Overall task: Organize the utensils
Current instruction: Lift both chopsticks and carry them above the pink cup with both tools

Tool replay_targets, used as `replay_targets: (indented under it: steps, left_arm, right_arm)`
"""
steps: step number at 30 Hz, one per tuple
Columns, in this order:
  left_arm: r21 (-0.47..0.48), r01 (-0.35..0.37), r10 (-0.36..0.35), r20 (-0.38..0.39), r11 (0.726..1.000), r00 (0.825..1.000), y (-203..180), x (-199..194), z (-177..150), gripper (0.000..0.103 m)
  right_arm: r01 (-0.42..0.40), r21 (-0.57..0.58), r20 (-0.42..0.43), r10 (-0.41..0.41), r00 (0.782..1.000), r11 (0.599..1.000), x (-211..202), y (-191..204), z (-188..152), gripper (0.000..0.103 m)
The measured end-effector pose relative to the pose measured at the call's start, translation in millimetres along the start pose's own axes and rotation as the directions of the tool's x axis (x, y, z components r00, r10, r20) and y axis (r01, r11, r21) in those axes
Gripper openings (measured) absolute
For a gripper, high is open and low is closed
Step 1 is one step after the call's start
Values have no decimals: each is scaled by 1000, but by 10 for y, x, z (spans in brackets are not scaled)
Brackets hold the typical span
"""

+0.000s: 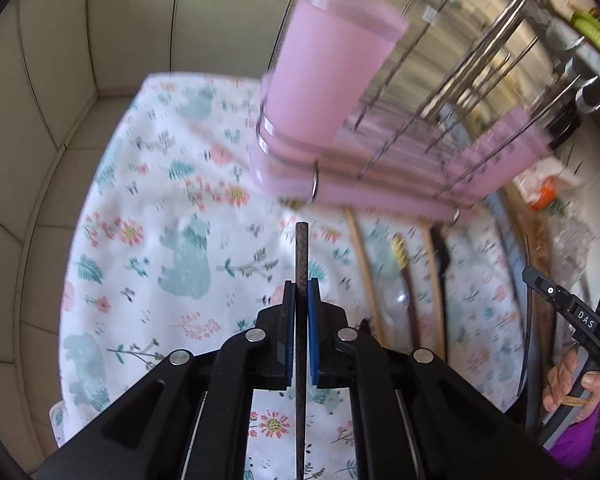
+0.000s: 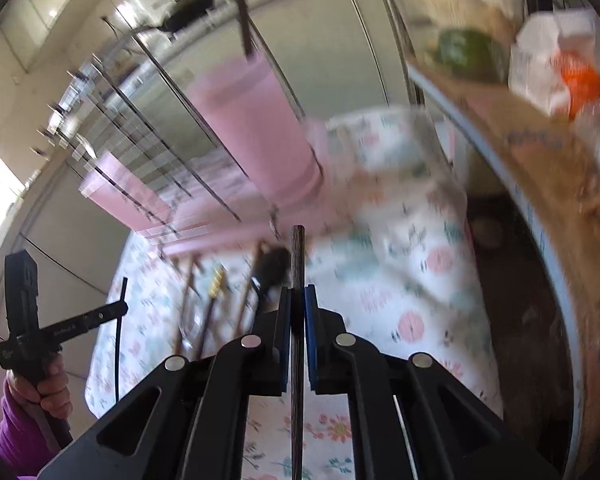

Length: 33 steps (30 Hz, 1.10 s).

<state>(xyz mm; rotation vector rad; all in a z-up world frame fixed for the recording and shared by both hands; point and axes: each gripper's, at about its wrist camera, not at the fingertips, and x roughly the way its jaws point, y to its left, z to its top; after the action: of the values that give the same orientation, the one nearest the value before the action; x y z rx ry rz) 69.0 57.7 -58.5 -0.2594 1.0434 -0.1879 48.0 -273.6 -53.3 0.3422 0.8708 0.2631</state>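
Note:
My left gripper [image 1: 301,292] is shut on a dark chopstick [image 1: 301,256] that sticks out past the blue pads, above the floral cloth [image 1: 160,208]. My right gripper [image 2: 297,300] is shut on another dark chopstick [image 2: 297,256]. A pink utensil cup [image 1: 324,80] hangs on a wire dish rack [image 1: 440,92] just ahead of the left gripper; it also shows in the right wrist view [image 2: 256,128], with a dark stick [image 2: 242,8] standing in it. Wooden chopsticks [image 1: 360,268], a gold-ended utensil [image 1: 400,248] and a black-headed utensil [image 2: 272,268] lie on the cloth. Both views are blurred.
The rack has a pink tray [image 1: 380,184] at its base. A tiled wall [image 1: 40,100] bounds the left. A round wooden board [image 2: 560,184] with a white and orange bag [image 2: 560,72] is at the right. The other handle shows in each view [image 1: 572,312] [image 2: 24,320].

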Motion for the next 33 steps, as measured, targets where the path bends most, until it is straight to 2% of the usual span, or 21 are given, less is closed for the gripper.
replay_targets:
  steps: [5,8,10,14,16,21,24,26,27,31,33]
  left_arm:
    - [3,28,-29,142,1000,989,-65,-351,124,5]
    - [3,51,-51,237,999,970,-131,-557,235,5]
    - [-1,71,-68,298,997,952,-145,-703,292,5]
    - [-5,101,-89,433,995,897,-189,-994,480,5]
    - [0,110,-95,493,994,865,-228,-1115,583,5]
    - [20,93,-85,611,996,787,-340,-1298,862,5]
    - [23,82,-76,674,996,735,-409,-1360,1016,5]
    - [20,54,-52,726,998,685,-459,-1371,1116,5]
    - [17,40,-39,744,999,667,-479,-1362,1148,5]
    - [11,-5,-5,786,1000,618,-541,-1248,1293,5]
    - [5,-26,12,795,1000,607,-551,-1164,1341,5]
  right_arm:
    - [-33,-39,136,38,990,999,-247,143,157,6]
    - [-48,-55,221,59,974,997,-416,203,282,6]
    - [-60,-66,287,76,955,996,-517,249,390,6]
    - [-64,-101,394,99,914,993,-677,365,592,6]
    - [-57,-124,450,107,886,991,-742,439,709,6]
    - [-62,-148,554,134,822,987,-861,510,954,6]
    - [-59,-151,594,138,792,987,-869,530,1112,6]
    - [-54,-154,617,139,774,987,-850,533,1193,6]
    - [-49,-157,629,138,765,986,-840,539,1228,6]
    - [-23,-158,670,124,732,987,-748,531,1336,6]
    - [-14,-151,680,114,724,988,-672,514,1382,6]
